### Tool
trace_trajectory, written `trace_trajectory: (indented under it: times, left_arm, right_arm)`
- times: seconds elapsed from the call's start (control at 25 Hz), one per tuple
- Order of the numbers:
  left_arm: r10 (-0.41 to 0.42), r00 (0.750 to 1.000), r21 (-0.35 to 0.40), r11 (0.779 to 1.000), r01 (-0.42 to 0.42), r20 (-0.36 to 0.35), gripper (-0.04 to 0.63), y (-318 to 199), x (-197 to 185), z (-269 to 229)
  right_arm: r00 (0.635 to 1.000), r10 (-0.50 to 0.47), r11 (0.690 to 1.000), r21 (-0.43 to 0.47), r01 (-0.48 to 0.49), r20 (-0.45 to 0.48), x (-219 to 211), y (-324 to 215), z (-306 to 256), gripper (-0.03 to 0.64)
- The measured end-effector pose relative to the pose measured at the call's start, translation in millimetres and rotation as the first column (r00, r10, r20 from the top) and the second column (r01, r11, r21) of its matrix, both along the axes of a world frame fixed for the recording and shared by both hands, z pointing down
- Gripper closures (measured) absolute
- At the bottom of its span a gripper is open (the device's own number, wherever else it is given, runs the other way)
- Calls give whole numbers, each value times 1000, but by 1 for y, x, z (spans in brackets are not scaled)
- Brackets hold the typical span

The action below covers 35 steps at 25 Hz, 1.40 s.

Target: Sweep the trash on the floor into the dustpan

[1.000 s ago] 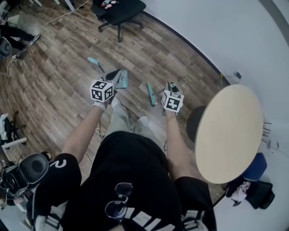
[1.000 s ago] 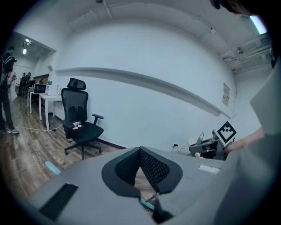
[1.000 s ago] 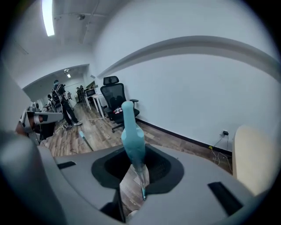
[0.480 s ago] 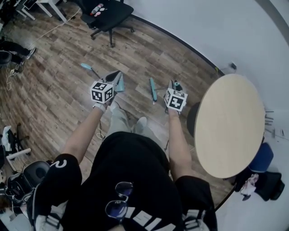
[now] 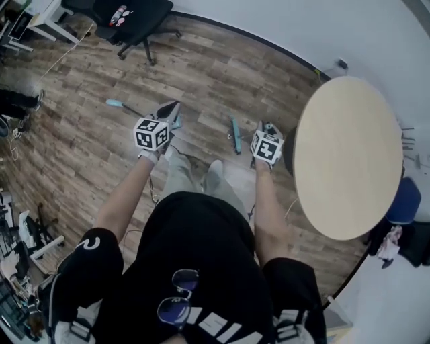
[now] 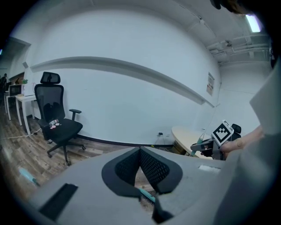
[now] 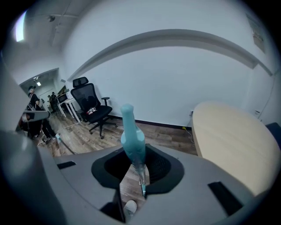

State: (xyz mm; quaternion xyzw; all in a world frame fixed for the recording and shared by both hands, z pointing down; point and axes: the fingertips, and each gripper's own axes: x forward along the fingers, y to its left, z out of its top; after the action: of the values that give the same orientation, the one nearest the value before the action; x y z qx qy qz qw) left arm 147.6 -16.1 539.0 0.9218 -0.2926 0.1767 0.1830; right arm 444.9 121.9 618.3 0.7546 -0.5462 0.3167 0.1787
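Observation:
My right gripper (image 7: 139, 176) is shut on the teal handle of a small broom (image 7: 131, 136), which sticks up past the jaws. In the head view this gripper (image 5: 269, 129) is beside the round table, with the broom's teal head (image 5: 234, 134) just to its left. The same brush (image 6: 147, 195) shows low through the left jaws' gap. My left gripper (image 6: 140, 152) is shut, pads meeting, with nothing seen between them. In the head view it (image 5: 168, 113) hangs over the grey dustpan (image 5: 177, 122), whose teal-tipped handle (image 5: 115, 104) runs left across the wooden floor.
A round beige table (image 5: 346, 154) stands close on the right, against the white wall. A black office chair (image 5: 127, 17) sits at the far left. Bags, cables and equipment (image 5: 20, 242) line the left edge. The person's feet (image 5: 213, 171) are between the grippers.
The head view has swung, so the chair and floor drift left and the table looms larger. The right gripper and broom sit slightly further right. Both grippers keep their state.

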Motion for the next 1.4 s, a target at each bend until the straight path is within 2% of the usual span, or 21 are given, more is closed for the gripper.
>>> trace_trajectory:
  times: [0.16, 0.32, 0.56, 0.68, 0.76, 0.88, 0.92, 1.04, 1.12, 1.2, 1.4]
  left_arm:
    - [90, 996, -27, 996, -89, 13, 598, 5, 38, 16]
    - [177, 984, -62, 983, -175, 24, 598, 7, 69, 36]
    - [284, 958, -123, 953, -278, 30, 598, 6, 100, 58]
    - [312, 949, -139, 942, -305, 32, 598, -1, 106, 67]
    - [330, 943, -158, 934, -320, 39, 598, -3, 102, 76]
    - [338, 940, -185, 928, -324, 48, 598, -12, 86, 88]
    - [336, 940, -192, 927, -321, 52, 598, -17, 79, 92]
    - [322, 945, -210, 929, -304, 58, 598, -34, 58, 101]
    - [306, 950, -220, 932, -287, 56, 598, -49, 44, 105]
    - [284, 957, -226, 937, -265, 54, 598, -65, 29, 107]
    - [228, 972, -230, 950, -210, 51, 598, -106, -15, 114]
  right_arm:
    - [992, 123, 989, -82, -119, 36, 24, 47, 35, 531]
    - [965, 259, 955, -159, -250, 43, 47, 95, 67, 531]
    - [886, 457, 868, -256, -426, 76, 55, 157, 102, 531]
    - [827, 550, 808, -321, -494, 114, 48, 177, 126, 529]
    - [796, 596, 772, -347, -533, 102, 40, 189, 136, 529]
    - [791, 608, 759, -343, -553, 69, 28, 185, 143, 528]
    - [776, 625, 748, -347, -566, 82, 21, 181, 147, 529]
    - [684, 719, 678, -345, -649, 125, 6, 170, 156, 529]
    - [638, 758, 641, -339, -689, 136, -1, 158, 159, 529]
    - [619, 774, 624, -333, -707, 135, -8, 141, 160, 528]
    - [605, 786, 610, -317, -726, 127, -32, 94, 164, 525]
